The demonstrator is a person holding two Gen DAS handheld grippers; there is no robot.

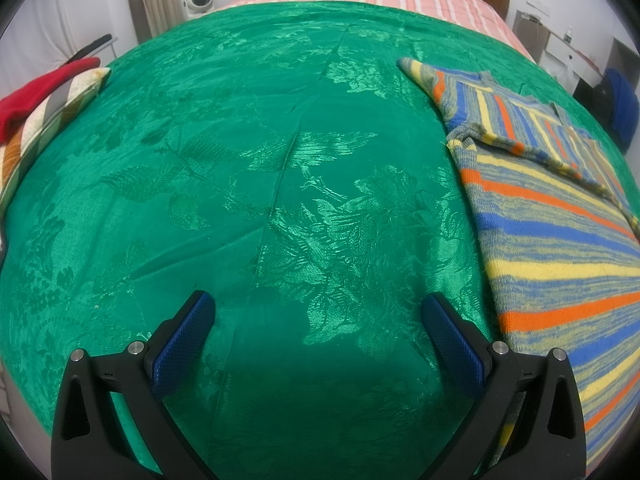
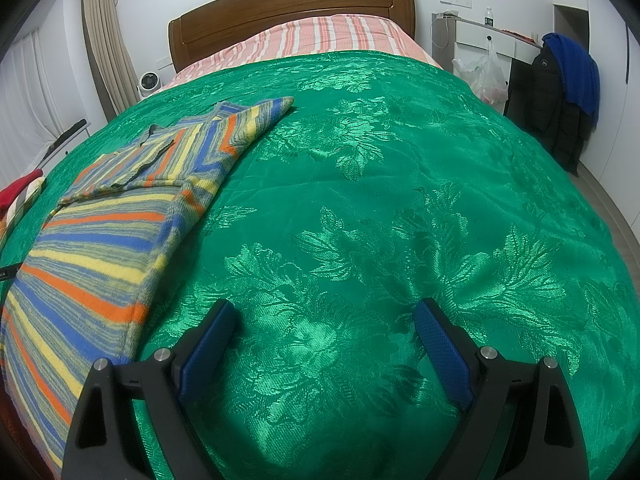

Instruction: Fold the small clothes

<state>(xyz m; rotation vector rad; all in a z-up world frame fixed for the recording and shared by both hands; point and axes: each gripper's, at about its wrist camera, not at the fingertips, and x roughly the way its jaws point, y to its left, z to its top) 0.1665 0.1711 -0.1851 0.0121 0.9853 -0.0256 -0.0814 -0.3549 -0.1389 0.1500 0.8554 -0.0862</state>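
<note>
A striped knit sweater in blue, orange, yellow and grey lies flat on the green bedspread, one sleeve folded across its chest. In the left wrist view it is at the right; in the right wrist view the sweater is at the left. My left gripper is open and empty, hovering over bare bedspread just left of the sweater's hem. My right gripper is open and empty over the bedspread, just right of the sweater's hem.
A red garment on a striped cushion lies at the bed's left edge. The pink striped sheet and wooden headboard are at the far end. A chair with dark and blue jackets stands right of the bed.
</note>
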